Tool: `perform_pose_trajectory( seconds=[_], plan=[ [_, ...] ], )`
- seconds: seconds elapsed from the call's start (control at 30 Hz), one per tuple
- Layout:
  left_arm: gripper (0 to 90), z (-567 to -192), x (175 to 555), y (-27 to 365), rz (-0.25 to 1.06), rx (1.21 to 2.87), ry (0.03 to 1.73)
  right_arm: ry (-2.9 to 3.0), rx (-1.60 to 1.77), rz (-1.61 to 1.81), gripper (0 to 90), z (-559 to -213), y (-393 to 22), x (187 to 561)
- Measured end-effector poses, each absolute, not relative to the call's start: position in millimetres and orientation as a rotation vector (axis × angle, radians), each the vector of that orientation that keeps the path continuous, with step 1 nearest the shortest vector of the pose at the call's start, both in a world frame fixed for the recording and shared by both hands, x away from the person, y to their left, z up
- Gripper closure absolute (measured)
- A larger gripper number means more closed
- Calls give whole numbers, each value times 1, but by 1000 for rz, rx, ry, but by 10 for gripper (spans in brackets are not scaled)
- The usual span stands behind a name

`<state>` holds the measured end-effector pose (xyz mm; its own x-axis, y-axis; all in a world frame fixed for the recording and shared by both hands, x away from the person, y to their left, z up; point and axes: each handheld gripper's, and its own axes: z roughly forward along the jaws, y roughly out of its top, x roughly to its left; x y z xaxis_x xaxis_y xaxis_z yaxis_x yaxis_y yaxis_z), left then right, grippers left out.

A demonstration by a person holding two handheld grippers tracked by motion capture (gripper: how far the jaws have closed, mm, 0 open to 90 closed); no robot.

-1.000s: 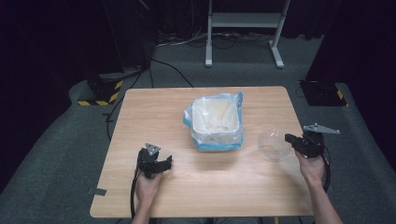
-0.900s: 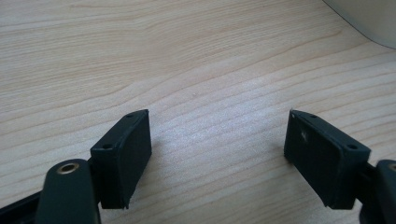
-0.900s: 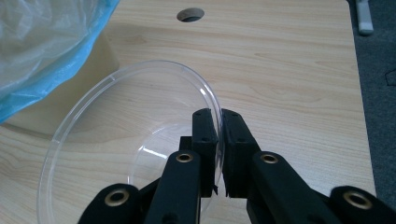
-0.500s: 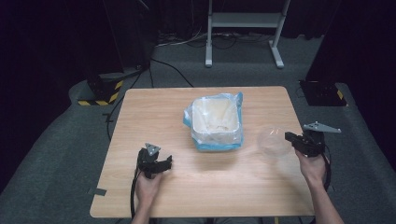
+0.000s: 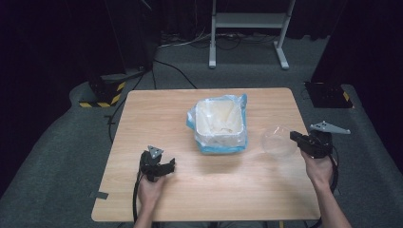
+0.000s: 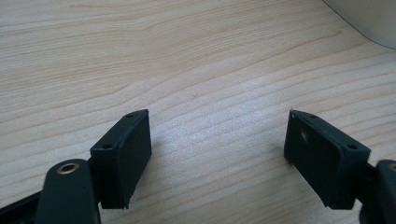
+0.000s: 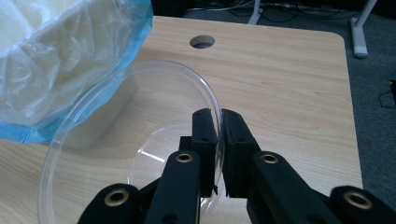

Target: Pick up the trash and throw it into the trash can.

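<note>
While the right gripper [image 5: 297, 138] holds the clear bowl [image 5: 279, 141] by its rim beside the lined bin [image 5: 220, 124], the left gripper [image 5: 164, 166] idles on the worktop [image 5: 157, 114]. Judging by that, pickup is done; any move toward the bin remains. Left gripper view: fingers [image 6: 122, 156] apart, nothing between. Right gripper view: fingers [image 7: 204, 140] clamped on the rim, bowl [image 7: 126, 140] empty, lifted and tilted.

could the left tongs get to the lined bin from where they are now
Probably yes. The left tongs sit open and empty on bare table, and nothing lies between them and the lined bin. The clear bowl is pinched in the right tongs on the bin's far side, out of the way.
</note>
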<state>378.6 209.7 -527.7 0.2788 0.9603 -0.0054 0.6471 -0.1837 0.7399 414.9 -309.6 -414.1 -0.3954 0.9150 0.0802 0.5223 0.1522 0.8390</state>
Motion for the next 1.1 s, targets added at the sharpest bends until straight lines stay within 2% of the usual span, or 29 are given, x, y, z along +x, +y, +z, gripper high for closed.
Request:
perform_pose_trajectory(
  seconds=[1.1],
  plan=[
    [229, -528, 379, 209, 637, 1916, 1444, 2013, 1273, 1231, 852, -363, -287, 412]
  ],
)
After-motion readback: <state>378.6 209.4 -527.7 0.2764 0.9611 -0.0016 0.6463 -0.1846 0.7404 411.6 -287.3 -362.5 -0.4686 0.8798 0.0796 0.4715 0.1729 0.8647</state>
